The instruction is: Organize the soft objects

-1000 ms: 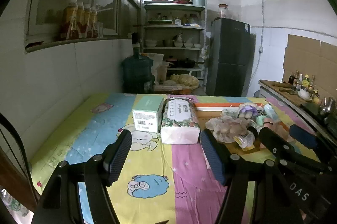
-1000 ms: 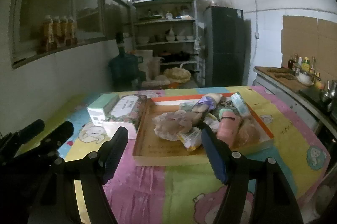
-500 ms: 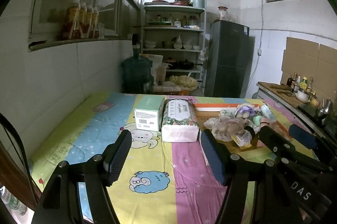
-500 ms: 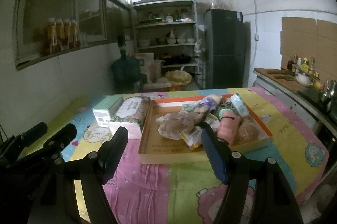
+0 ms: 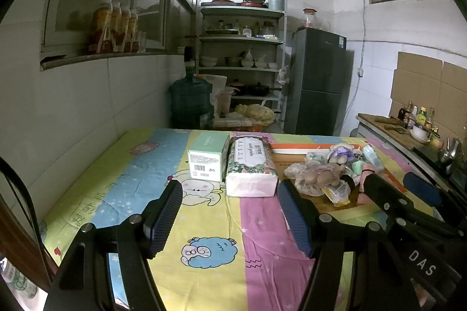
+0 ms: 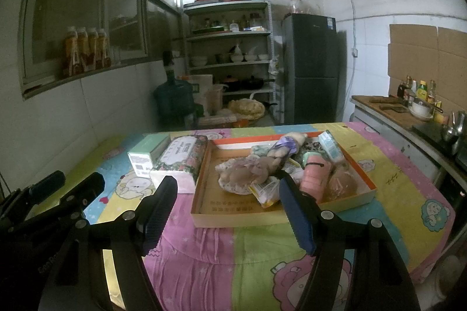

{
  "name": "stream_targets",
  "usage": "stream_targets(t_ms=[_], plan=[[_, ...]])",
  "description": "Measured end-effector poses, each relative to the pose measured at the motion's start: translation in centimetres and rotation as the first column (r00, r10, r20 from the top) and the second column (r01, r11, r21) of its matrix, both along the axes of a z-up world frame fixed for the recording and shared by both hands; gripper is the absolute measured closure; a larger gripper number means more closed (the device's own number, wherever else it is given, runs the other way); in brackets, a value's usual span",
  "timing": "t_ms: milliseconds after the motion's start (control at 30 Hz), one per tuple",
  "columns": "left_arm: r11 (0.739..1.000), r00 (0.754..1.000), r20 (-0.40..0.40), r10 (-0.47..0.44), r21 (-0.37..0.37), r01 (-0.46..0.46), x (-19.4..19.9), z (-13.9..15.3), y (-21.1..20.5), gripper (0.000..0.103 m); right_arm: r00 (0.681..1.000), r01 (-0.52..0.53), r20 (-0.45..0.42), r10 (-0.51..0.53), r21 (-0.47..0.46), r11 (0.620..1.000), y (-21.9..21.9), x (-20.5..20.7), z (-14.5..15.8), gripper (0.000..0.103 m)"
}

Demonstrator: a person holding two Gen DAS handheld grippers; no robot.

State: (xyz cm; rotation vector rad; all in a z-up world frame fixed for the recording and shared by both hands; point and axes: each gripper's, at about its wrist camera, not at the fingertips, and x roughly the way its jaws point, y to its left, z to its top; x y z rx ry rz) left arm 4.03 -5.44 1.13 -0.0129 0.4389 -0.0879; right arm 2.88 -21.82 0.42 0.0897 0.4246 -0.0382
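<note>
Soft, pale plush toy (image 6: 248,173), one, lying at the near left of a shallow orange-rimmed cardboard tray (image 6: 362,179), just beyond and between the right claw's (image 6: 226,211) two fingers.
Purple-dressed rag doll (image 6: 284,146), one, lying slantwise across the tray's middle, farther out from that claw.
Pink rolled cloth with a dark band (image 6: 315,176), one, just past the right claw's right finger.
Yellow snack packet (image 6: 267,189), one, at the tray's near edge beside that same finger.
Small mint-and-white packet (image 6: 329,146), one, at the tray's far right corner.
Floral-wrapped soft tissue pack (image 5: 251,168), one, on the cloth straight ahead of the left claw (image 5: 229,216), left of the tray and touching a mint-green cardboard box (image 5: 208,154), one.
Cartoon-printed tablecloth in yellow, pink, blue and green (image 5: 256,226), one, under everything.

Right claw: fingers spread wide, nothing between them, touching nothing, above the cloth short of the tray.
Left claw: fingers spread wide, empty, above the cloth short of the tissue pack.
</note>
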Motion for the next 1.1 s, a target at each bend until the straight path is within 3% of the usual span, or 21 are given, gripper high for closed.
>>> stream_targets(t_ms=[1100], plan=[[1.000,1.000,-0.002,0.000,-0.002,0.000,-0.02,0.07,0.14,0.035,1.000,0.001,0.000,-0.001,0.000,1.000,0.26,0.02,-0.03,0.029]])
